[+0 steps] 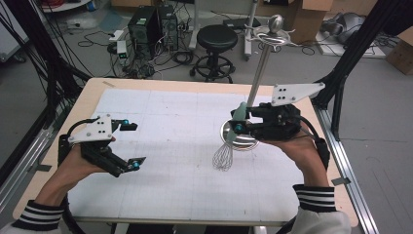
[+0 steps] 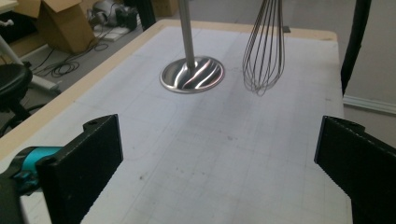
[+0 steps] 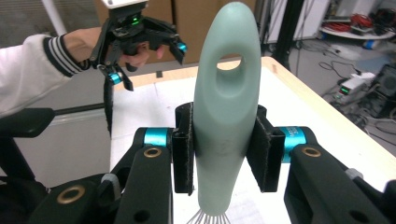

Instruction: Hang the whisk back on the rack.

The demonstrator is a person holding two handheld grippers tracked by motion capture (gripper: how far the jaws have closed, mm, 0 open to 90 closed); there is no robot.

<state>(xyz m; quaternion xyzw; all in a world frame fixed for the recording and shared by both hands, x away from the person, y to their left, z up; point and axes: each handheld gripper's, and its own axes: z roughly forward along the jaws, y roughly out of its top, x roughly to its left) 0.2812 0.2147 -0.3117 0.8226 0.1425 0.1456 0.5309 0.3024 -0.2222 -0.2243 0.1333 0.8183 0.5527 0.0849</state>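
Whisk [image 1: 223,155]: my right claw [image 1: 239,127] pinches its green handle, wires hanging down just beside the stand's base [image 1: 238,141]; left claw [image 1: 130,145] spread, well apart.

Wooden table [image 1: 92,92], white gridded mat [image 1: 170,161] on it, steel stand base [image 2: 192,74] on mat

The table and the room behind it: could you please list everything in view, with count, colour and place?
whisk: one, pale green handle, wire head hanging down, held above the mat
stand: one, shiny metal, round base on the mat, pole rising to a ball top
mat: one, white, gridded, covering the table
table: one, light wood
stool: one, black, on the floor behind the table
computer towers: two, black, floor
cardboard boxes: brown, floor
left gripper: black, open
right gripper: black, fingers clamped on the whisk handle
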